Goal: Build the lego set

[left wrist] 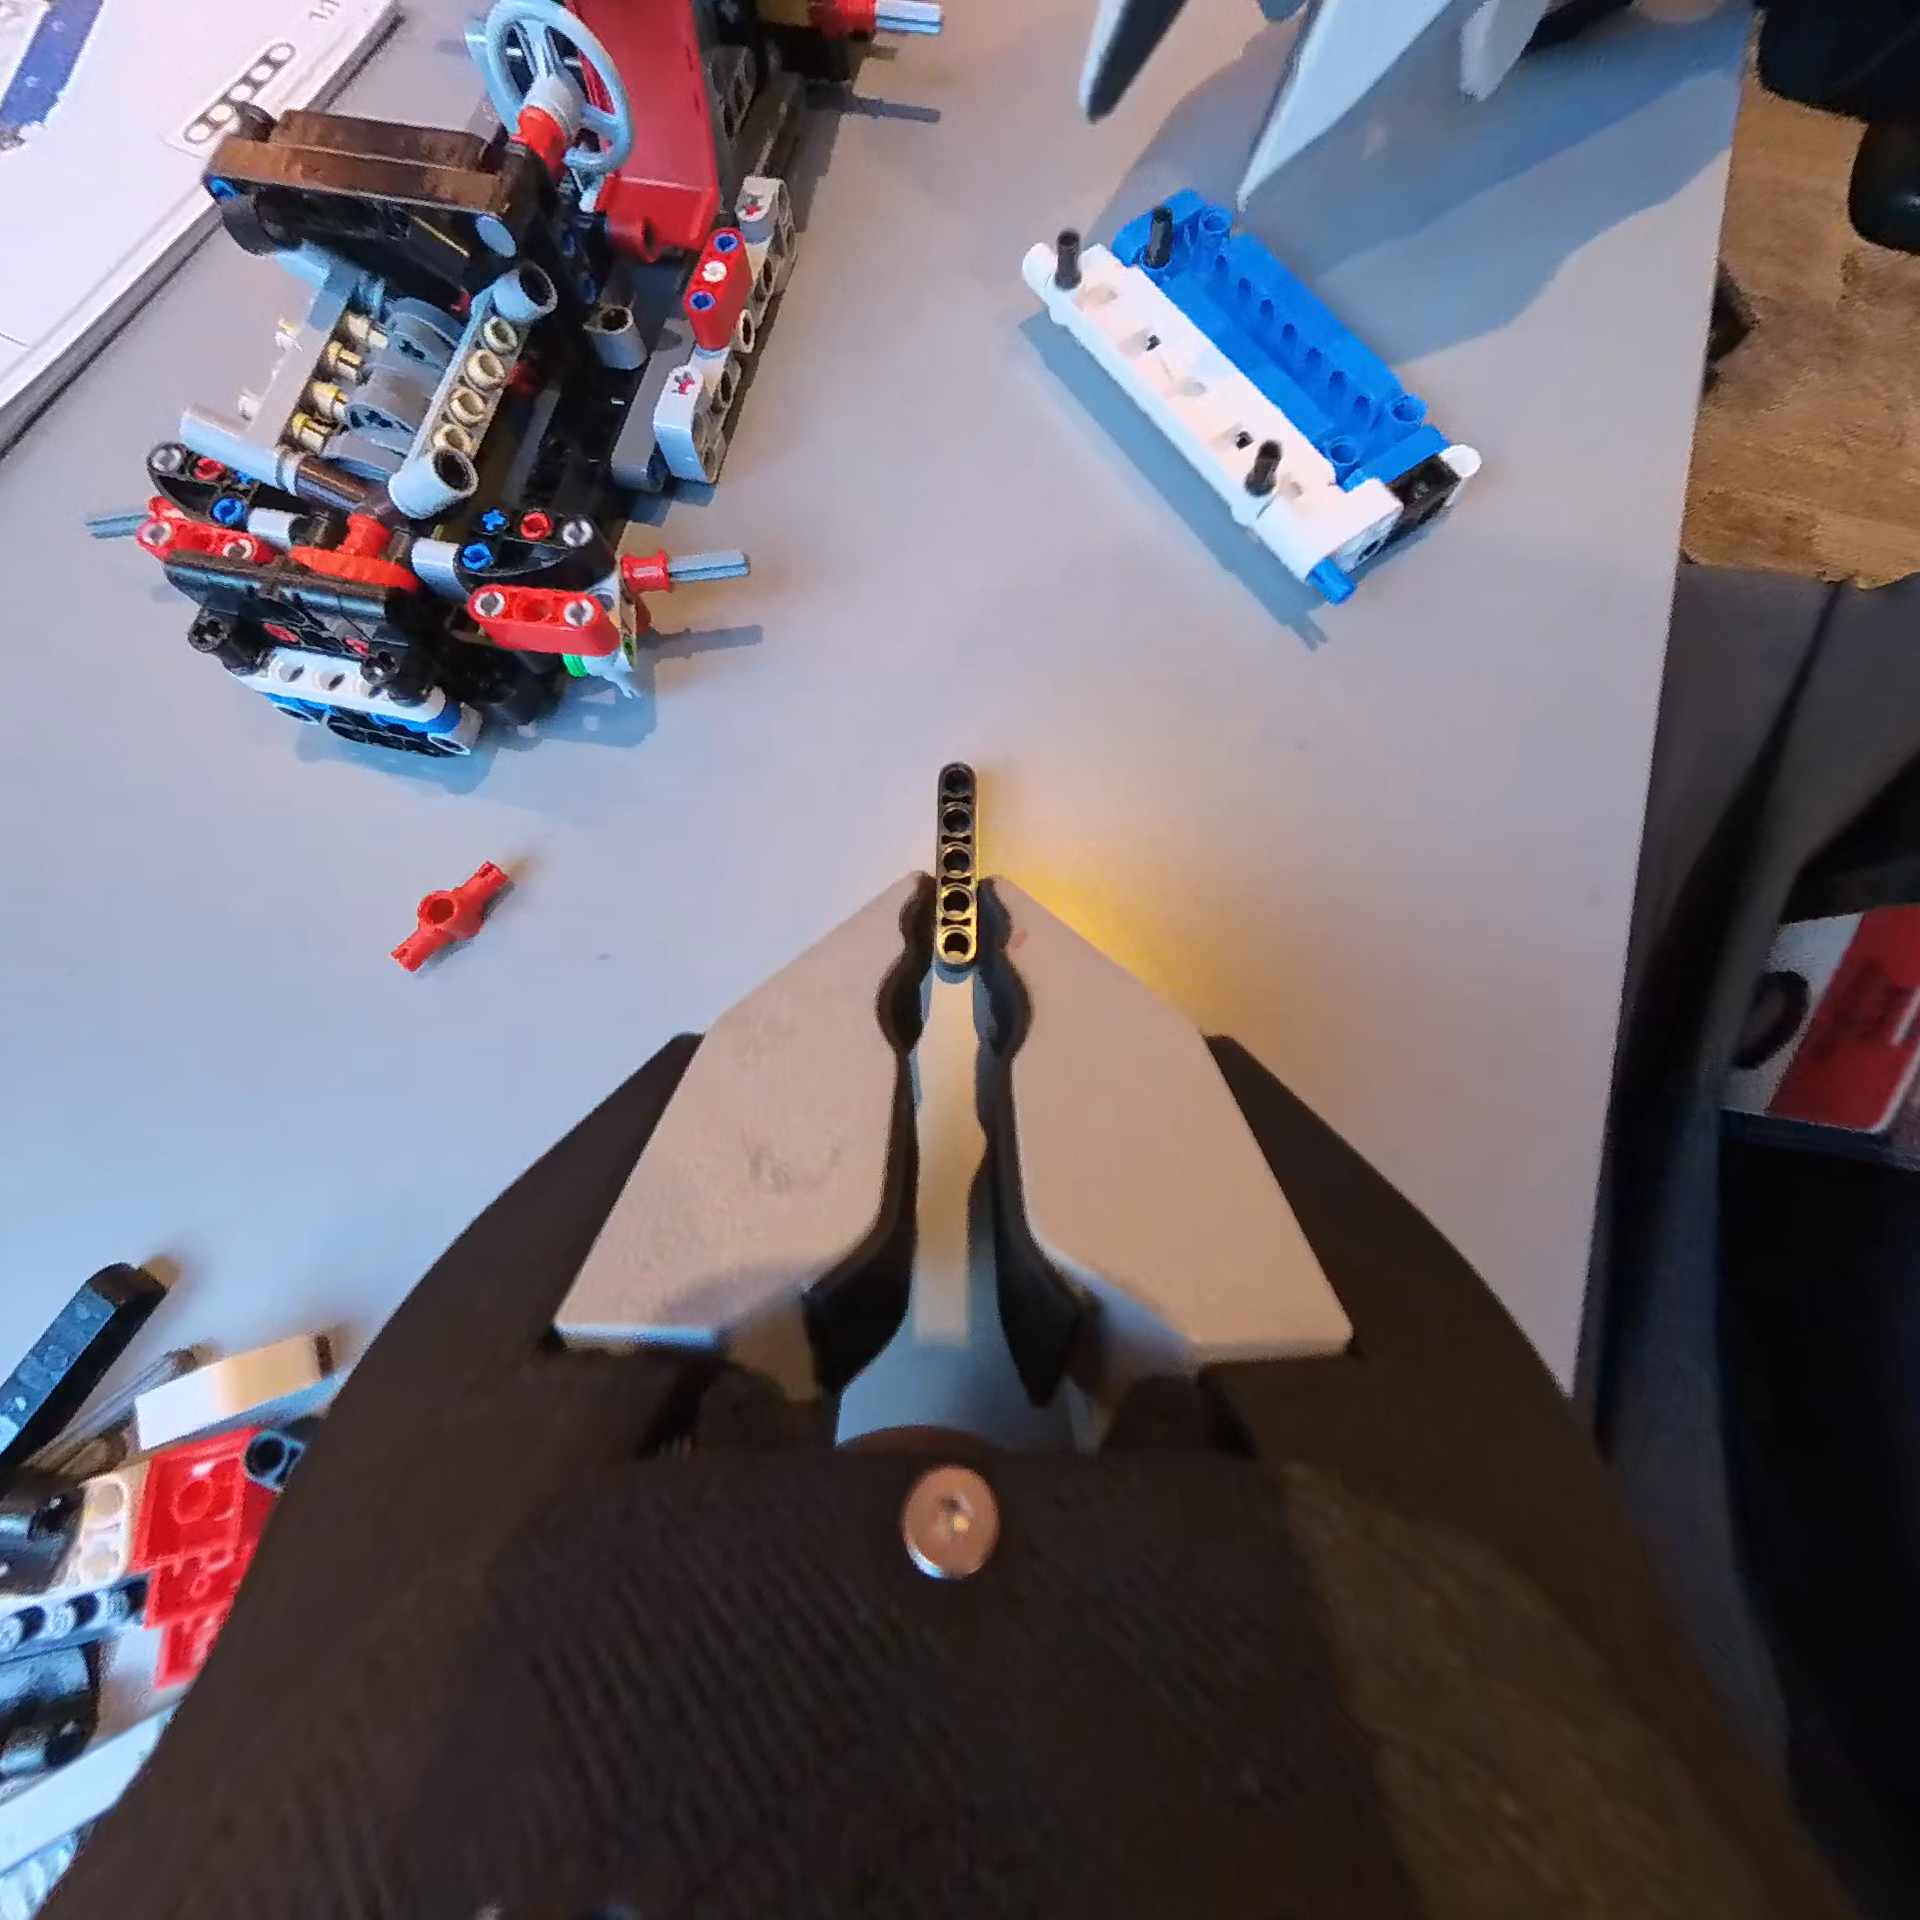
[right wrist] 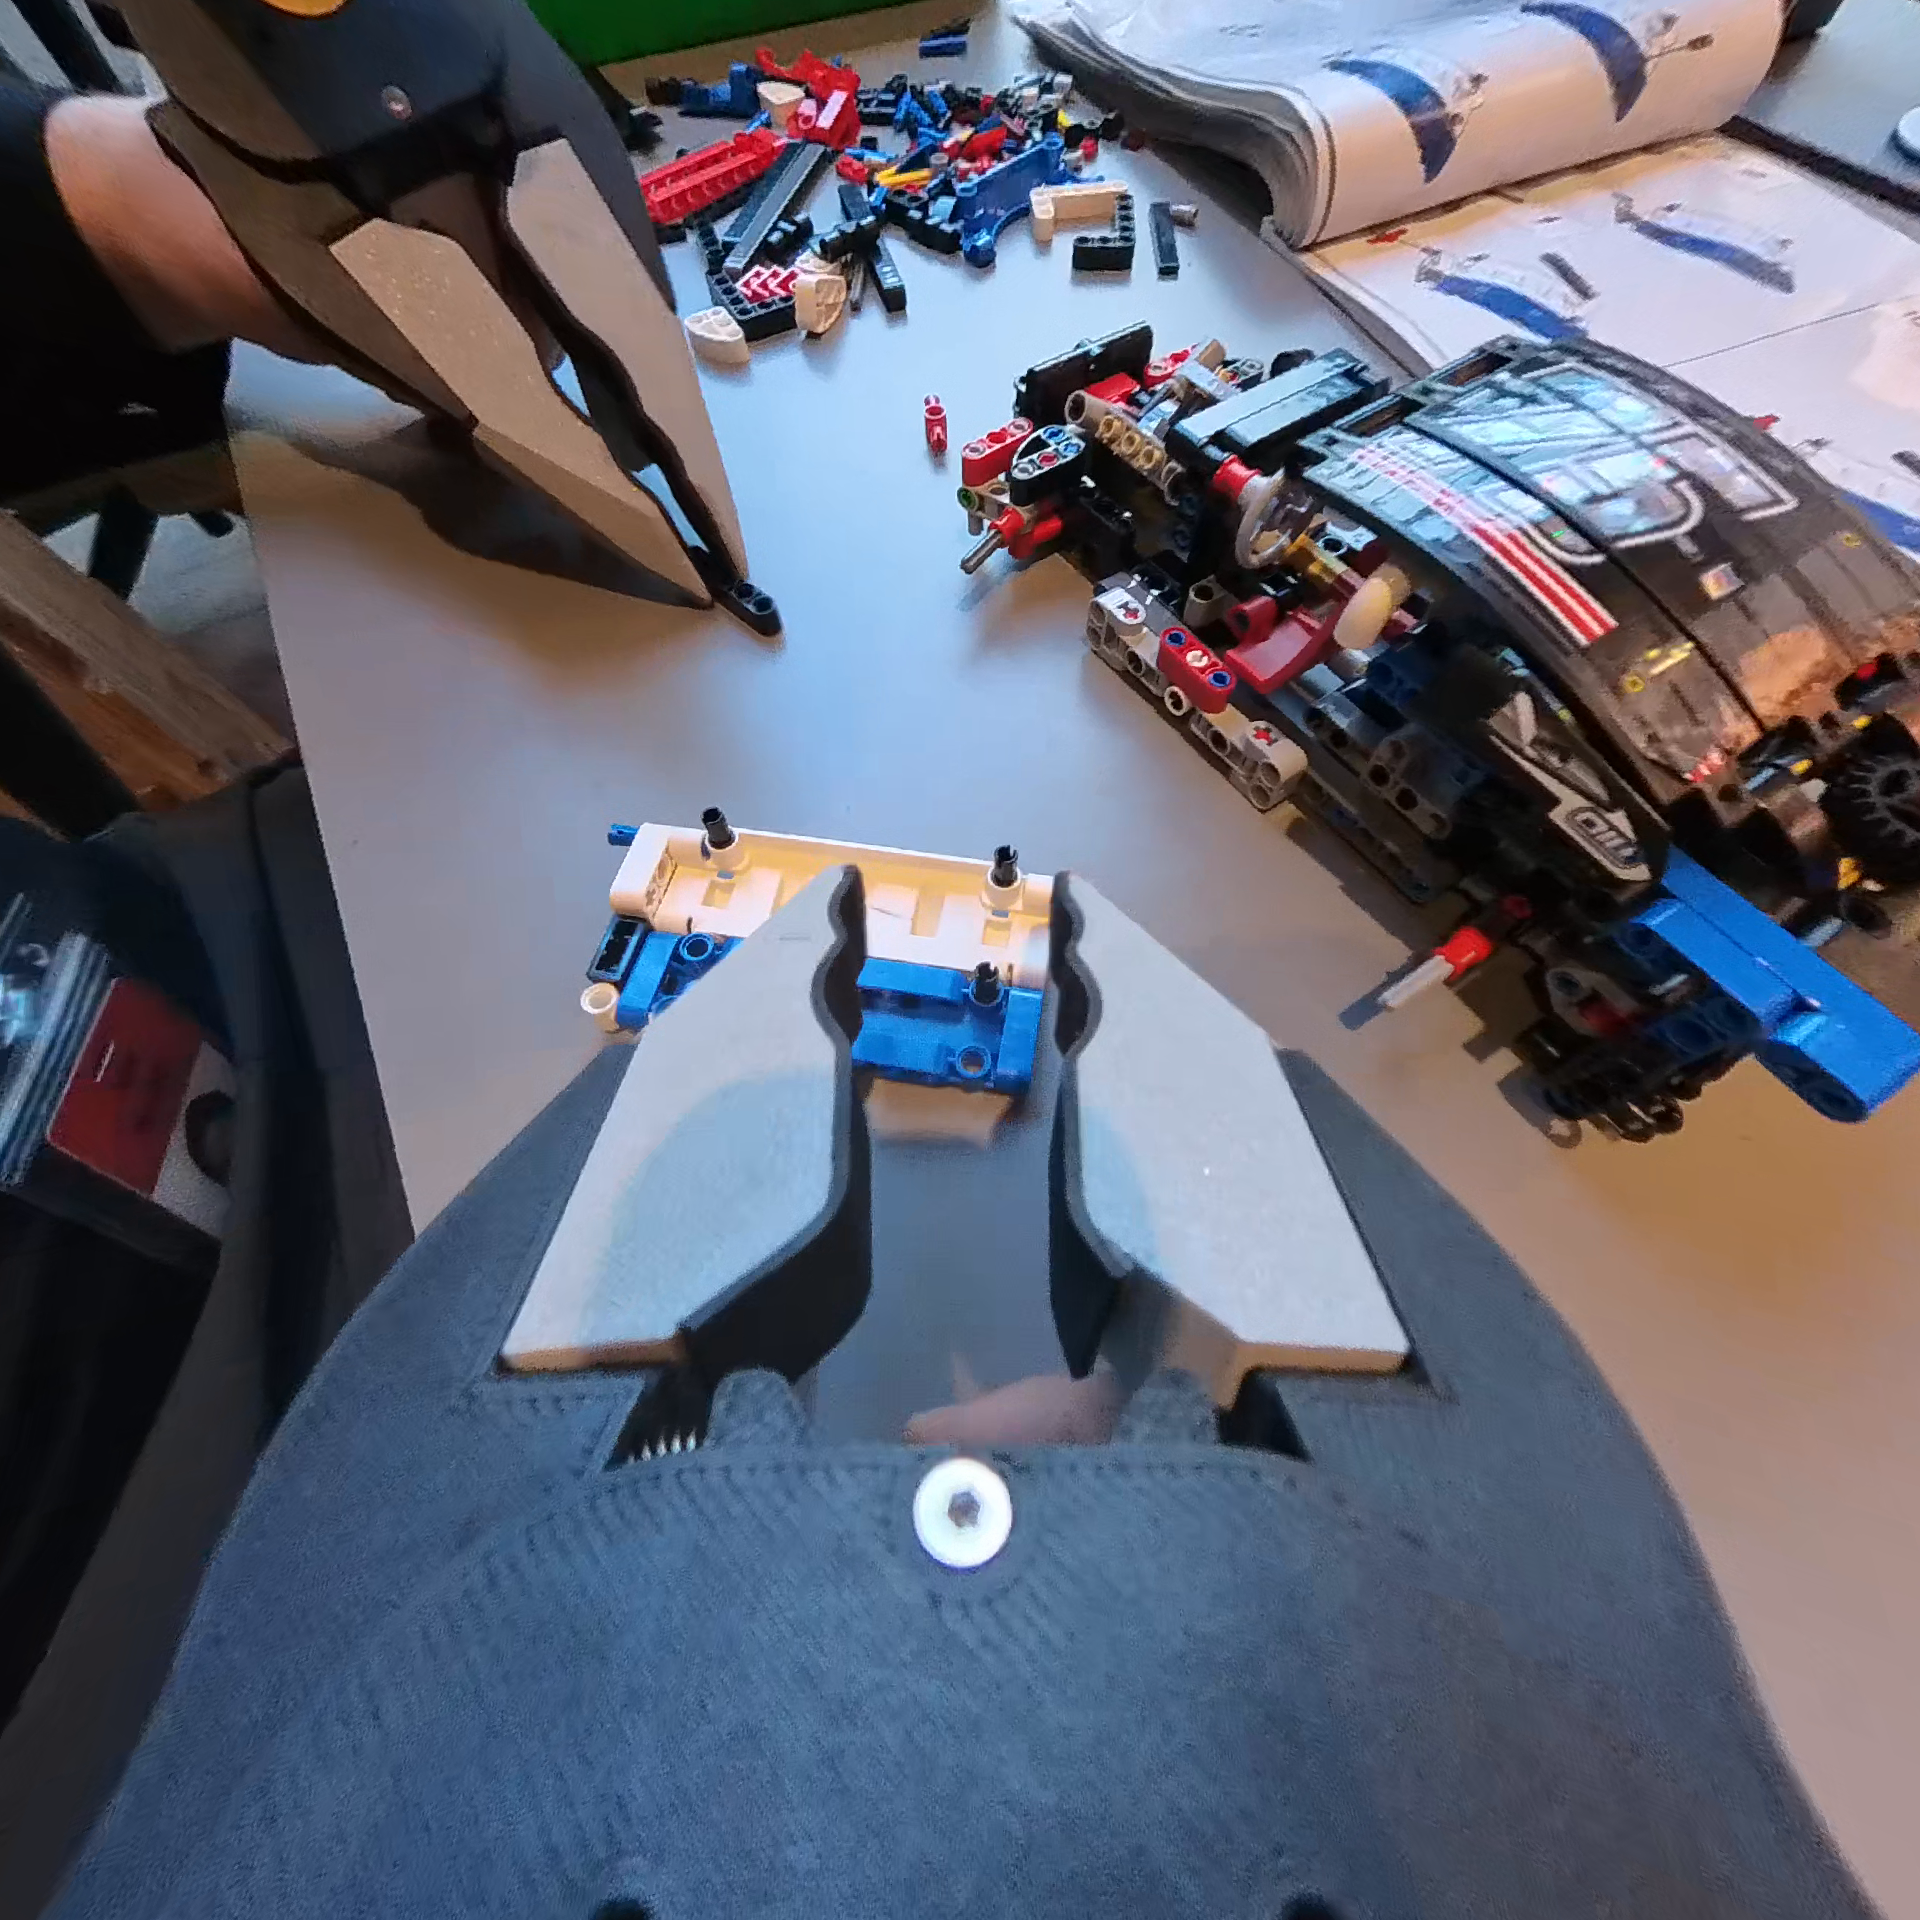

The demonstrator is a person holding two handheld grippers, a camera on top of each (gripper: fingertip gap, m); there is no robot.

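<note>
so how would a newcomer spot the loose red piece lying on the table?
Start at the half-built car on the grey table. Just off its near end, toward the left gripper, a small red connector lies alone on bare tabletop. It is the only loose red piece away from the pile, touching nothing, unlike the black beam held in that gripper.

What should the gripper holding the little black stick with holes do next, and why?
Probably carry it over to the blue and white piece. The left gripper is shut on the black beam, and that piece has three black pins sticking up with nothing on them. The right gripper hangs open over it, perhaps ready to steady it.
</note>
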